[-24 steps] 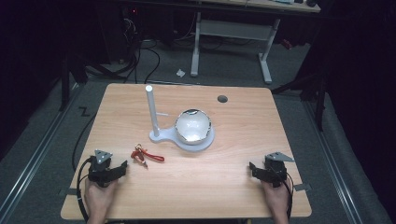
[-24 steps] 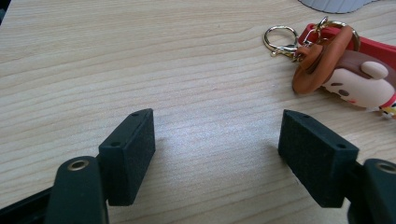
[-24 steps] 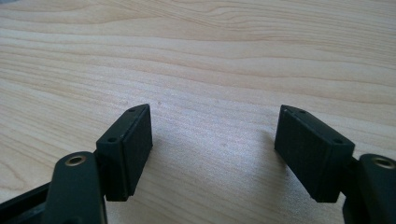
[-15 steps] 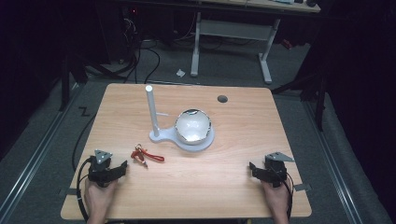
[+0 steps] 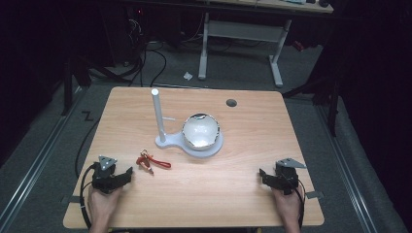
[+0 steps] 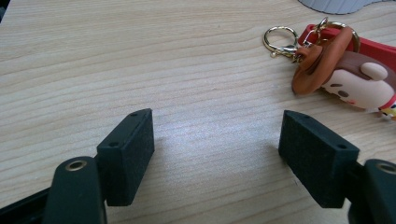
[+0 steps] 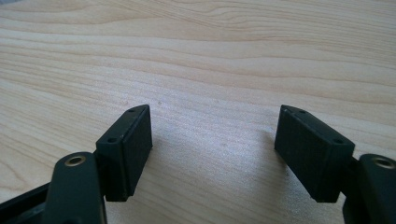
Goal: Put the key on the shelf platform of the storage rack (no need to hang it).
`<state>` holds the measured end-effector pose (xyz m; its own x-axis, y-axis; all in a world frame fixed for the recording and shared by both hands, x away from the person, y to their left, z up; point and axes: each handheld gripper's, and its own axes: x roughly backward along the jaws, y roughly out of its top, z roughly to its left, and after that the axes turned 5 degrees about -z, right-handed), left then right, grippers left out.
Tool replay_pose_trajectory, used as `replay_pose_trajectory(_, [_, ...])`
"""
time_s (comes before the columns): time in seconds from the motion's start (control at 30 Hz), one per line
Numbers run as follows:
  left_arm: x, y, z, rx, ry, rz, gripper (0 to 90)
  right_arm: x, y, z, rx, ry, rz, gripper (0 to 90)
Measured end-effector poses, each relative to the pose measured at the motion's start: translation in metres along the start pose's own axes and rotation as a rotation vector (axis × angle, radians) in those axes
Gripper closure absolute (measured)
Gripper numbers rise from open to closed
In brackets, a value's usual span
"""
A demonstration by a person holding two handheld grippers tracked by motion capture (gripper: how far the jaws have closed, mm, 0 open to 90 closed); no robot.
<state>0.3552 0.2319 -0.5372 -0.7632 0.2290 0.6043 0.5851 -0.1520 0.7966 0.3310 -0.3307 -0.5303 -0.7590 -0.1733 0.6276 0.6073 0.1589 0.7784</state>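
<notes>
Both claws rest spread and empty at the near edge of the table.

The left claw sits at the near left of the table, jaws wide apart with bare wood between them; the keychain lies just ahead and to its right, not touching, a red strap, gold ring and small cartoon figure flat on the wood. The right claw sits at the near right, jaws equally wide apart. Farther back stands a white stand with a bowl on its base.
</notes>
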Motion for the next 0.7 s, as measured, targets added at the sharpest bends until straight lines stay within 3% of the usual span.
replay_pose_trajectory(0.23, [0.002, 0.0, 0.001, 0.01, -0.006, 0.006, 25.0, 0.0, 0.0, 0.0, 0.0, 0.0, 0.0, 27.7])
replay_pose_trajectory(0.7, [0.016, 0.007, -0.007, -0.016, -0.031, -0.001, 20.2, 0.0, 0.0, 0.0, -0.001, 0.001, 0.0, 27.7])
